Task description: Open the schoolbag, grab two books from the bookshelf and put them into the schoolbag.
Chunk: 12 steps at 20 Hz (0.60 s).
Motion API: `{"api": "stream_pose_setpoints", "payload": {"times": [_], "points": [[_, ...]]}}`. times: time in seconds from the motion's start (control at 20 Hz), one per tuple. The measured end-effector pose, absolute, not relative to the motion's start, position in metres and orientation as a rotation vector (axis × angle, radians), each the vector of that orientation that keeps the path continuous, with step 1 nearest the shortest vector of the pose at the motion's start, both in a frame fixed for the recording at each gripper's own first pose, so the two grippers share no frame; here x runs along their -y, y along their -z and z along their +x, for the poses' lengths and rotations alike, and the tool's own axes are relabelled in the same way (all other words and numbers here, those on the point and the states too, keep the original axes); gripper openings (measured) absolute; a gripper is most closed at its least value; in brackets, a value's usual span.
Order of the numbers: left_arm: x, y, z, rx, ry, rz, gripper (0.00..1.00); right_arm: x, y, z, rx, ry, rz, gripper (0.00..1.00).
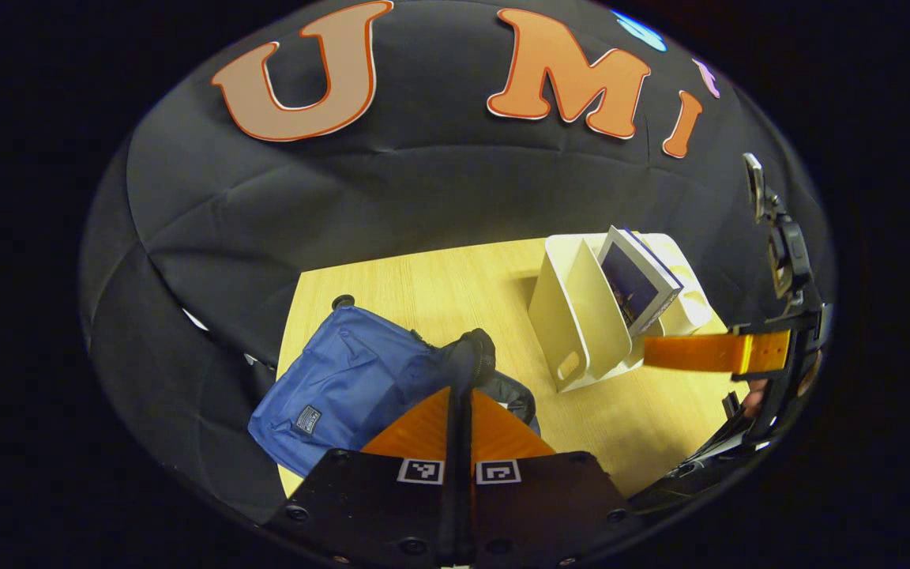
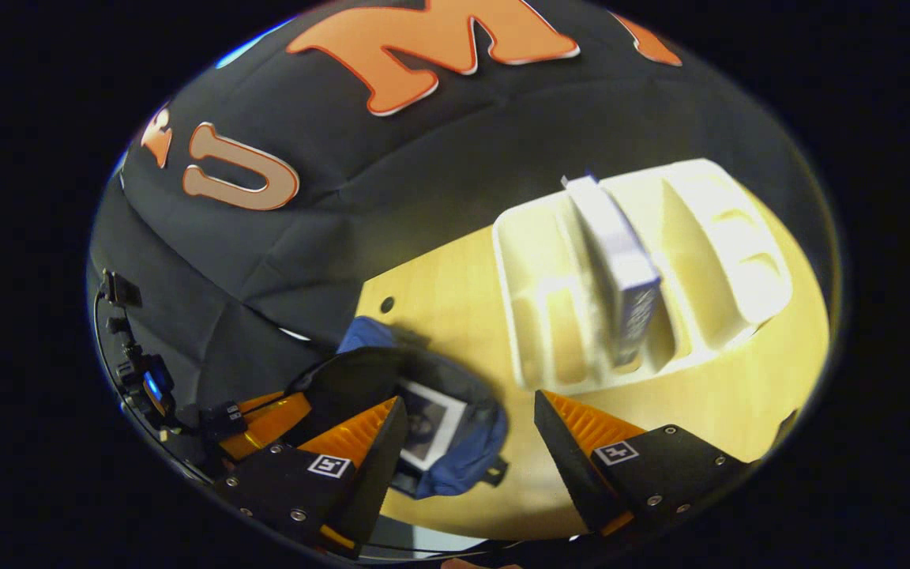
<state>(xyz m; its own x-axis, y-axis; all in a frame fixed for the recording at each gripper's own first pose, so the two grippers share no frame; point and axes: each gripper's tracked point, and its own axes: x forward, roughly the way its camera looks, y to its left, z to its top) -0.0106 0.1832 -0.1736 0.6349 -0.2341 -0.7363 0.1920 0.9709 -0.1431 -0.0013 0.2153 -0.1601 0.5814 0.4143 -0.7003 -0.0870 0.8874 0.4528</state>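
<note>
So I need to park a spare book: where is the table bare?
Bare wood lies between the schoolbag and the bookshelf, and behind the bag toward the cloth wall. Crowded at the bag's mouth, where the left gripper sits.

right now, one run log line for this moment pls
bag: open, one book inside | shelf: one book left | left tool: shut at bag rim | right tool: open, above bag | table
</note>
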Motion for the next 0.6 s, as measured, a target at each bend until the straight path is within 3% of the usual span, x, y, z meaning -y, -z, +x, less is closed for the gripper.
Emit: {"api": "stream_pose_setpoints", "payload": {"times": [0.35,0.6], "points": [[-0.181,0.178,-0.012,-0.847,0.236,-0.075,0.01,-0.146,0.130,0.030,-0.888,-0.174,0.109,0.95],[-0.181,0.177,-0.012,-0.835,0.238,-0.082,0.01,-0.127,0.130,0.058,-0.961,-0.157,0.036,0.96]]}}
